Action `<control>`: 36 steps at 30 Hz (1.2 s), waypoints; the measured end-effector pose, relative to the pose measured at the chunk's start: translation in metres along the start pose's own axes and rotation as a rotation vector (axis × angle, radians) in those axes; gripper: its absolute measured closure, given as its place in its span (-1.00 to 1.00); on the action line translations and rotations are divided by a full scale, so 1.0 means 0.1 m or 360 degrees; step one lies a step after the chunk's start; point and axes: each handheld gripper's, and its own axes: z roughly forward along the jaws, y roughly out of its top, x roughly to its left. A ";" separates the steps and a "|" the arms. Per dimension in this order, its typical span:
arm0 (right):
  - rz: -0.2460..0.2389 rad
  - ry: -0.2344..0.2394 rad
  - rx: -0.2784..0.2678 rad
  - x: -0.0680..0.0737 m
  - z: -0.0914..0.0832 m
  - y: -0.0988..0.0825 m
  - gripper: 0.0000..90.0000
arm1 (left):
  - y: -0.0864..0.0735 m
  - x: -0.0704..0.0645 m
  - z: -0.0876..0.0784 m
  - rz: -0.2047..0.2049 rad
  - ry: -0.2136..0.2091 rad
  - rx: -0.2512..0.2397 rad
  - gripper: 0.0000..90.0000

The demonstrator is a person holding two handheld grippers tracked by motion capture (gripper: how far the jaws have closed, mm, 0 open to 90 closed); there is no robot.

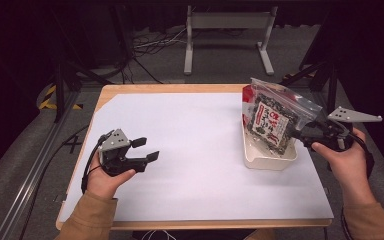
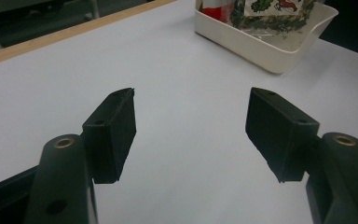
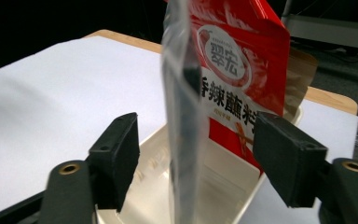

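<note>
Left gripper [image 1: 147, 149]: held low over the white sheet [image 1: 190, 165] at the table's left side, jaws spread wide, nothing between them. Its own view looks across bare sheet toward the cream tray [image 2: 279, 58].

Tray [image 1: 270, 162] sits on the sheet at the right side. Inside it: a clear zip bag [image 1: 275, 117] of dark green-and-white printed packets, standing on edge and leaning up out of the tray, plus a red pouch [image 1: 247, 97] behind it on the far side. In the right gripper view the red pouch [image 3: 242, 79] carries white Chinese characters; the clear bag [image 3: 182, 121] is seen edge-on, upright.

Right gripper [image 1: 300, 132]: at the tray's right edge, jaws wide apart, one either side of the clear bag's edge. Pads don't press on it; gap visible on both sides. Bag stands between the jaws, unclamped, its bottom in the tray.

Hard to read: most of the red pouch is hidden behind the clear bag in the high view. The bag's contents are blurred in the right gripper view. The left gripper view cuts off the tops of both bags.
</note>
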 end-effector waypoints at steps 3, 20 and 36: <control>-0.0019 0.0008 -0.0005 0.07 -0.09 -0.11 -0.38 | -0.05 -0.03 -0.04 0.0012 -0.0005 -0.0010 -0.25; -0.0083 0.0138 -0.0047 0.36 -0.05 -0.65 -0.42 | -0.30 -0.08 -0.23 0.0012 -0.0028 -0.0064 -0.28; -0.0213 0.0209 -0.0175 0.57 0.13 -0.98 -0.45 | -0.49 -0.04 -0.19 0.0024 -0.0063 -0.0090 -0.30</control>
